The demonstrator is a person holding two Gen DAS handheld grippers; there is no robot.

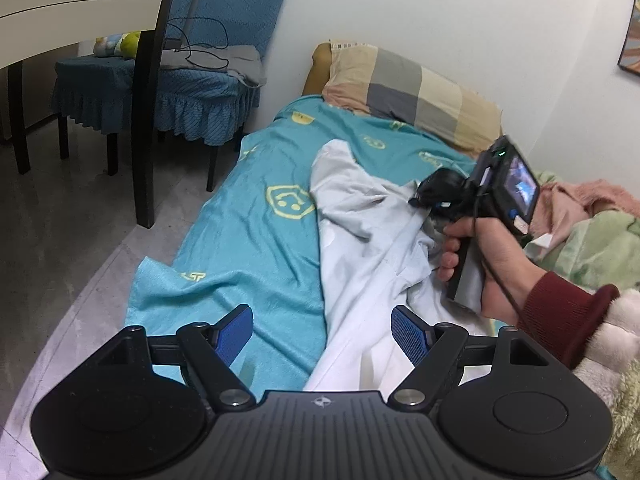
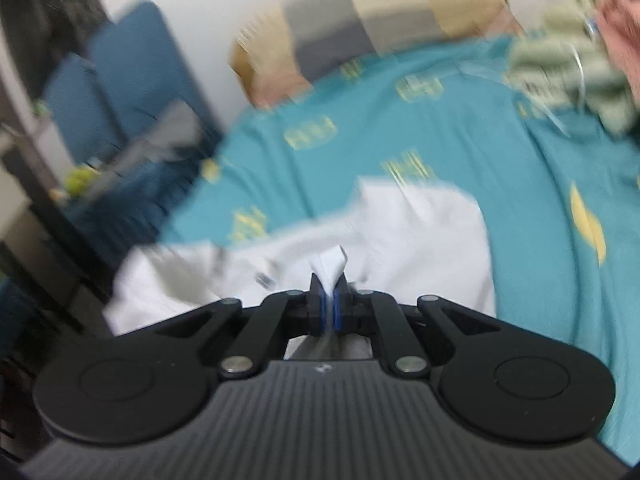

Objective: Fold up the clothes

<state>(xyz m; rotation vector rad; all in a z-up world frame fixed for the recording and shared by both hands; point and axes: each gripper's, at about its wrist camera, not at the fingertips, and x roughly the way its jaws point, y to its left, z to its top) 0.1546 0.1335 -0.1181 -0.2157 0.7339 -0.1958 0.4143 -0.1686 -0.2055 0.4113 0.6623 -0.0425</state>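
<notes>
A pale white-blue shirt (image 1: pixel 360 248) lies crumpled on the teal bedsheet (image 1: pixel 248 216). My left gripper (image 1: pixel 322 334) hovers open over the shirt's near edge, its blue pads wide apart and nothing between them. My right gripper (image 2: pixel 329 300) is shut on a pinched fold of the shirt (image 2: pixel 420 236), which sticks up between the blue pads. In the left wrist view the right gripper (image 1: pixel 420 196) rests on the shirt's far side, held by a hand (image 1: pixel 480 256) in a dark red sleeve. The right wrist view is blurred.
A checked pillow (image 1: pixel 408 88) lies at the bed's head against the white wall. Green and pink blankets (image 1: pixel 580 232) are heaped on the right. Blue-covered chairs (image 1: pixel 192 76) and a dark table frame stand left of the bed, on a grey floor (image 1: pixel 80 248).
</notes>
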